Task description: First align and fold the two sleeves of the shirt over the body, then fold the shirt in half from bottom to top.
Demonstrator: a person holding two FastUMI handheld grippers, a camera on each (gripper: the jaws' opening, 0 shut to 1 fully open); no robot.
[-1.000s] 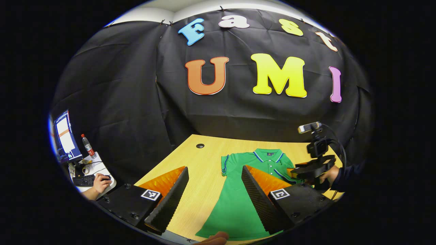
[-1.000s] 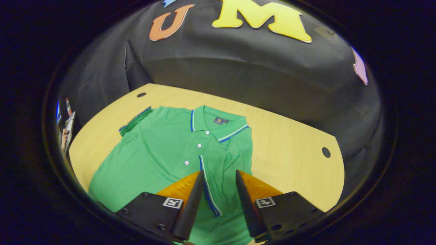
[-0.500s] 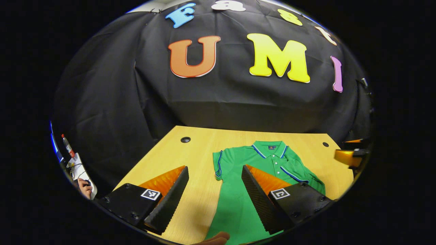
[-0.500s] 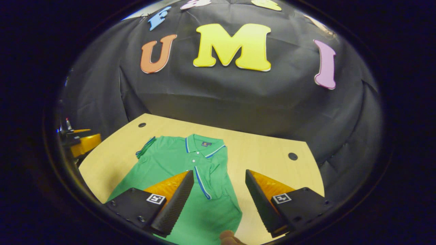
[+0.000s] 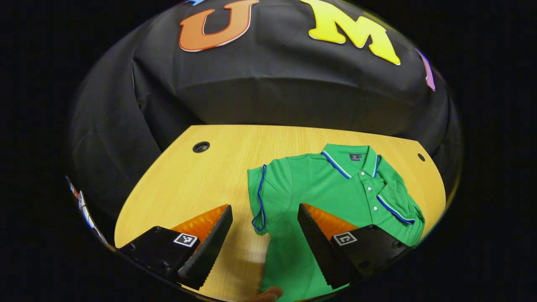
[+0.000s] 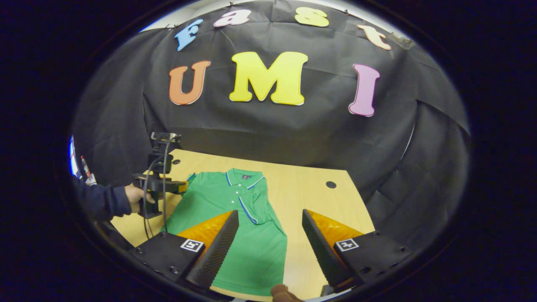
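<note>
One sleeve folded, both of your grippers empty.
Your left gripper [image 5: 262, 245] hangs with jaws wide apart above the unfolded sleeve [image 5: 261, 197], at 9 o'clock on the green shirt [image 5: 331, 188] lying flat on the table [image 5: 201, 180]. Your right gripper [image 6: 268, 247] is likewise spread, holding nothing; the sleeve at 3 o'clock lies over the body.

The shirt [image 5: 335, 197] lies on the table [image 5: 201, 180] ahead of the left claw [image 5: 265, 247], and ahead-left of the right claw [image 6: 270, 247].
</note>
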